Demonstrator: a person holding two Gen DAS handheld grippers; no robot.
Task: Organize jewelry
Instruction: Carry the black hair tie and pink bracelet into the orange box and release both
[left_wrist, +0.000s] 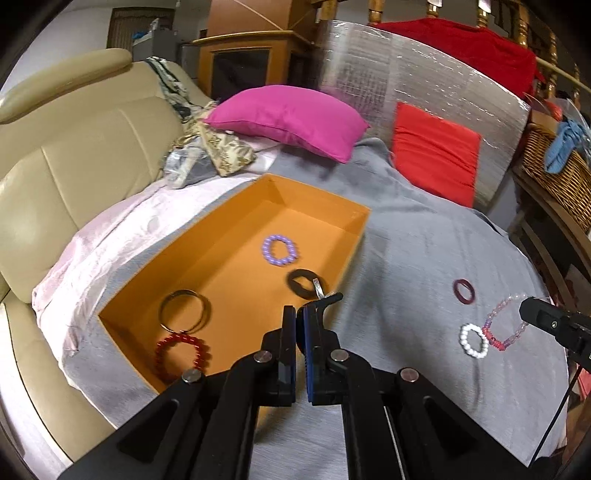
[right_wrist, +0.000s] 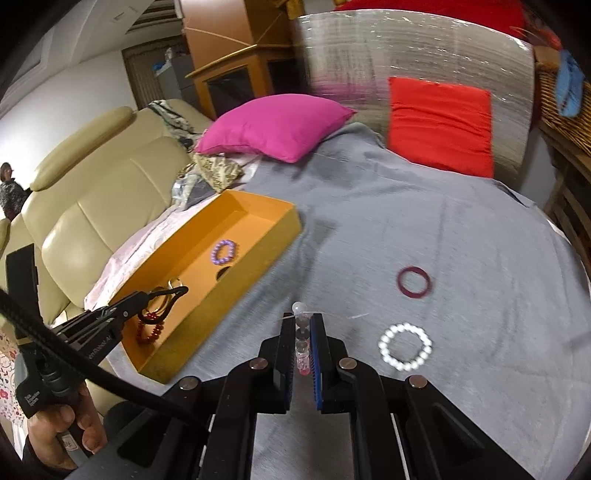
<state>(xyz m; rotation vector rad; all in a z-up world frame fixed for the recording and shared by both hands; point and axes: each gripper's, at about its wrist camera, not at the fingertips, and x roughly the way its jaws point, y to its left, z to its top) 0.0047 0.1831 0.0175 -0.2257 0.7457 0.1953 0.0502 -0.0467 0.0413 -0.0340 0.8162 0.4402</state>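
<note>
An orange box (left_wrist: 147, 280) lies on the grey cloth and holds a purple bead bracelet (left_wrist: 280, 250), metal bangles (left_wrist: 184, 310), a red bead bracelet (left_wrist: 183, 356) and a black ring (left_wrist: 304, 283). My left gripper (left_wrist: 300, 314) is shut and empty at the box's near right wall, beside the black ring. My right gripper (right_wrist: 303, 325) is shut on a pink bead bracelet (right_wrist: 302, 343), whose loop hangs from its tip in the left wrist view (left_wrist: 504, 326). A white bead bracelet (right_wrist: 405, 346) and a maroon ring (right_wrist: 414, 281) lie on the cloth to its right.
A magenta pillow (left_wrist: 288, 118) and a red cushion (left_wrist: 434, 151) sit at the back. A beige sofa (left_wrist: 55, 177) stands on the left, a wicker basket (left_wrist: 557, 173) at the right. The box also shows in the right wrist view (right_wrist: 236, 273).
</note>
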